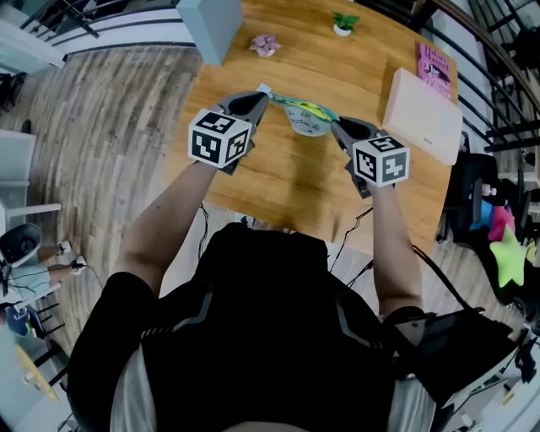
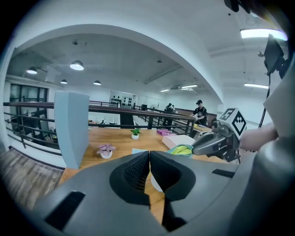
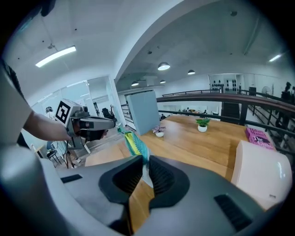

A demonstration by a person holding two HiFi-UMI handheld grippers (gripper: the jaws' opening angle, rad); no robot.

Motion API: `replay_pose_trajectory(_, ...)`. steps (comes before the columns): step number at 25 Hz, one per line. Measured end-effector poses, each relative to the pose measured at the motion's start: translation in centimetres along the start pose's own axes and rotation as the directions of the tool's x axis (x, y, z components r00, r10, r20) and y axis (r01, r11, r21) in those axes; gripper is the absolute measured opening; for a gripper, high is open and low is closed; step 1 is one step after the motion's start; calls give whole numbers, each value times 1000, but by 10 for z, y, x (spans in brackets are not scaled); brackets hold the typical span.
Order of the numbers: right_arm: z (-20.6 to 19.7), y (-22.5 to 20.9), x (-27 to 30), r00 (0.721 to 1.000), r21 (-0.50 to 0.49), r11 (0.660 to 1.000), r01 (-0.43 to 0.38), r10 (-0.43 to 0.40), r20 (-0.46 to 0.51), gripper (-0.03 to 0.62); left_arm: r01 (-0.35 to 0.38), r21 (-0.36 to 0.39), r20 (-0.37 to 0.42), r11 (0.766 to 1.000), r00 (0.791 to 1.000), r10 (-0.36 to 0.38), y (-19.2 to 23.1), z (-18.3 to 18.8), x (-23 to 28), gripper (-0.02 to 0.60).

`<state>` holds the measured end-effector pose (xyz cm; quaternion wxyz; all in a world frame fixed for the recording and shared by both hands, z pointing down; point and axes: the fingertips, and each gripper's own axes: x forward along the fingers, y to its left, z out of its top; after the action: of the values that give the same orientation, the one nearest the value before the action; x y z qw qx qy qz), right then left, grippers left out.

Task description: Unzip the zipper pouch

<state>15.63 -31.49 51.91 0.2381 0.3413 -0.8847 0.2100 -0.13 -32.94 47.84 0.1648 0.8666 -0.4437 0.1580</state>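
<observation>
The zipper pouch (image 1: 305,118) hangs stretched between the two tools over the middle of the wooden tabletop (image 1: 278,181), nearer its far edge than its near one. It is a pale, see-through pouch with a teal zip band along the top, and something yellow-green shows just under that band. Its rounded belly sags below the line between the tools.

The left tool (image 1: 260,98) has its jaws pressed together on the pouch's left end, and a small light-blue tab pokes out past the tips. The right tool (image 1: 336,124) is clamped on the pouch's right end, and the right gripper view shows white and teal material pinched between its ribbed pads. Both tools point away from the person and slightly downward. The marker cubes sit on top of them, just ahead of the bare forearms. How far the zip is run open cannot be made out.

A tall grey-blue panel (image 1: 209,25) stands upright at the far left corner of the tabletop. A small pink potted plant (image 1: 265,44) and a small green potted plant (image 1: 343,24) sit along the far edge, well apart from each other. A white box (image 1: 422,114) lies along the right edge, with a pink book (image 1: 434,63) just beyond it towards the far right corner.
</observation>
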Motion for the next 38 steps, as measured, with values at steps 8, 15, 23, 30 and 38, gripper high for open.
replay_pose_trajectory(8,-88,8,38,984,61,995,-82,90,-152,52,-23,-15,-218,1000,976,19,-3,-105,8,31)
replay_pose_trajectory(15,-152,25,53,945,203,968,-148,199,-260,52,-49,-75,-377,996,926,17,-8,-183,10,31)
replay_pose_trajectory(23,-192,33,68,920,277,951,-135,224,-321,52,-70,-72,-450,995,892,30,-10,-226,10,31)
replay_pose_trajectory(30,-195,33,70,923,275,954,-116,205,-324,54,-66,-84,-448,994,894,22,-9,-233,8,32)
replay_pose_trajectory(38,-195,32,72,933,291,954,-75,171,-318,58,-54,-45,-431,998,902,29,-8,-233,14,34)
